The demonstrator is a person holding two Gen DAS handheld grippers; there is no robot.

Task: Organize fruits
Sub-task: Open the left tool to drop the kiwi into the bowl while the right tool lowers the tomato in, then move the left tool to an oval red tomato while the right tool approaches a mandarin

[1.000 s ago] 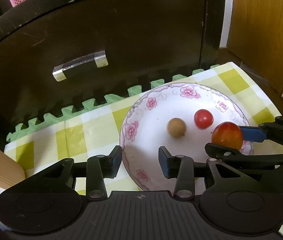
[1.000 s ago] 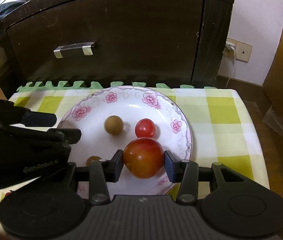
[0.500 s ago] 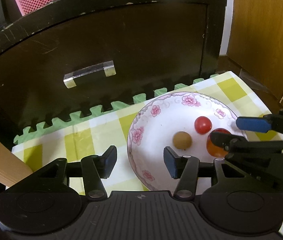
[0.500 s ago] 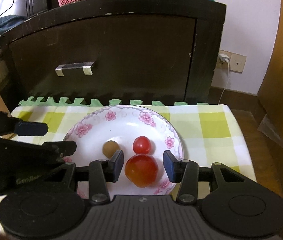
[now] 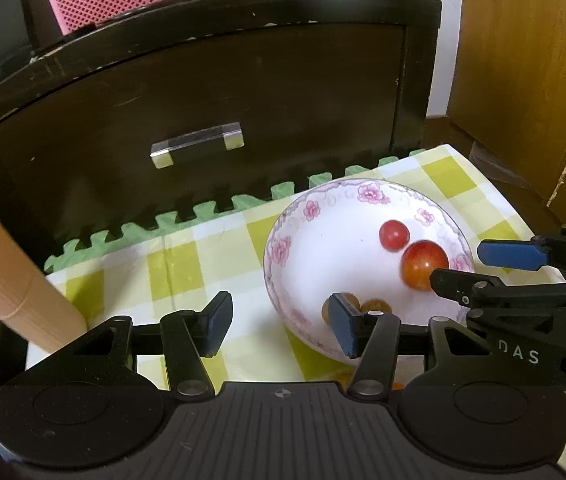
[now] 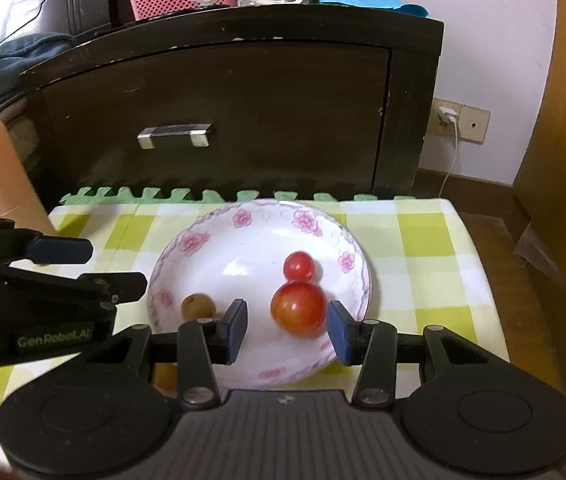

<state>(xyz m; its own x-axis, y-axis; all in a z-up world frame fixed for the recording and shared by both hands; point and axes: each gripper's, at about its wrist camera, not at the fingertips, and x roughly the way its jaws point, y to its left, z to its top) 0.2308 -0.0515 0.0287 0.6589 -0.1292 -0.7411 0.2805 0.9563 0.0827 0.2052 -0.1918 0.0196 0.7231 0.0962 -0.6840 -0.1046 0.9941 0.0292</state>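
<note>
The large red-orange tomato (image 6: 299, 309), gripped a second ago, is now released into the white floral-rimmed bowl (image 6: 203, 236) beside the small red cherry tomato (image 6: 298, 265); jaws of the right gripper (image 6: 287, 332) and left gripper (image 5: 279, 322) are held wide and empty.

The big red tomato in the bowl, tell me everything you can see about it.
The large tomato is round, smooth and glossy, red shading to orange low on one side. It sits loose inside the white floral bowl, toward its right side, with the small cherry tomato right behind it, seemingly touching. The right tool is open, its blue pads flanking the tomato without gripping it.
</note>
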